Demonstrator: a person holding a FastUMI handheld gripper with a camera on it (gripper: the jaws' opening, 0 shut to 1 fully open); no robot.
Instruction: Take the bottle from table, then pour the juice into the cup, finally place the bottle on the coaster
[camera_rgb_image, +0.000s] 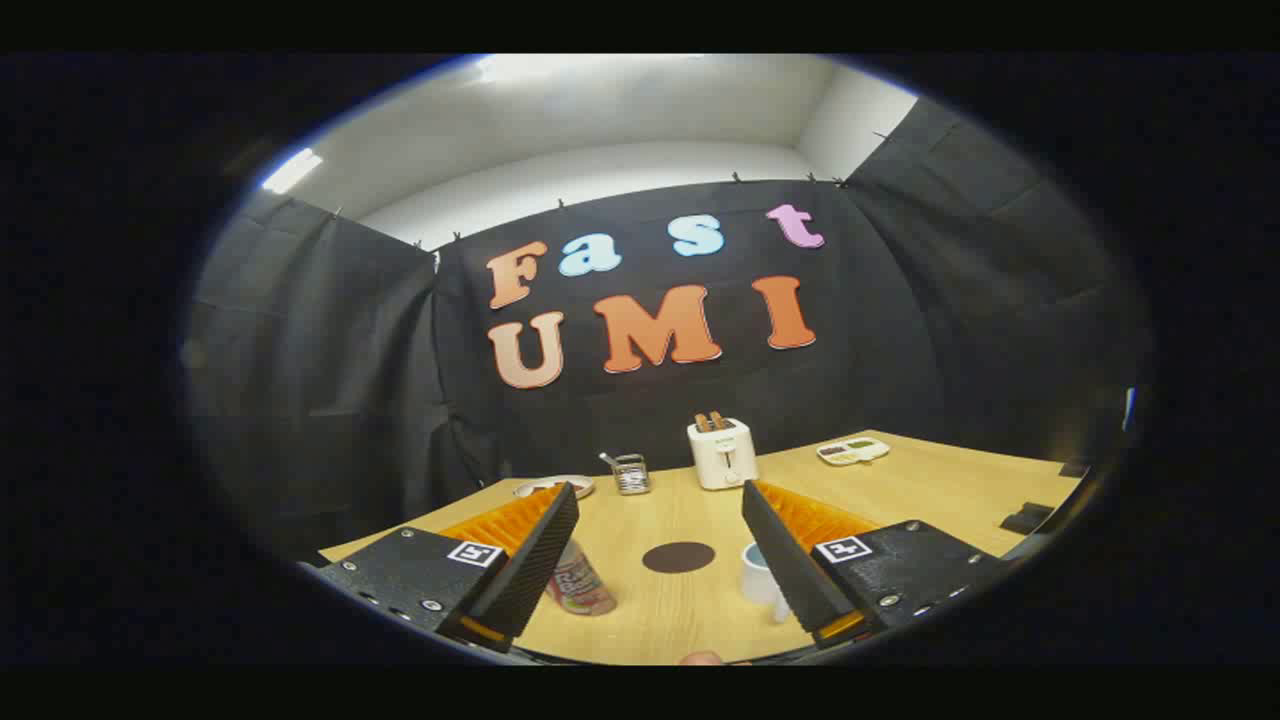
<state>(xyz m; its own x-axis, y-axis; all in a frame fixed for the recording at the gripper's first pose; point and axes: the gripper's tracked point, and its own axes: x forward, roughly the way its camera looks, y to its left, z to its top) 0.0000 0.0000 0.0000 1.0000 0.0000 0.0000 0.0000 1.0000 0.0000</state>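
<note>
Gripper fingers sit at the bottom of the frame, spread wide apart with nothing between them, raised above the wooden table. Bottle stands at lower left of centre, partly hidden behind the left finger. Dark round coaster lies at centre, in the gap between the fingers. White cup stands just right of the coaster, partly behind the right finger. Farther back: a white toaster, a metal container, a plate at left, a small tray at right.
</note>
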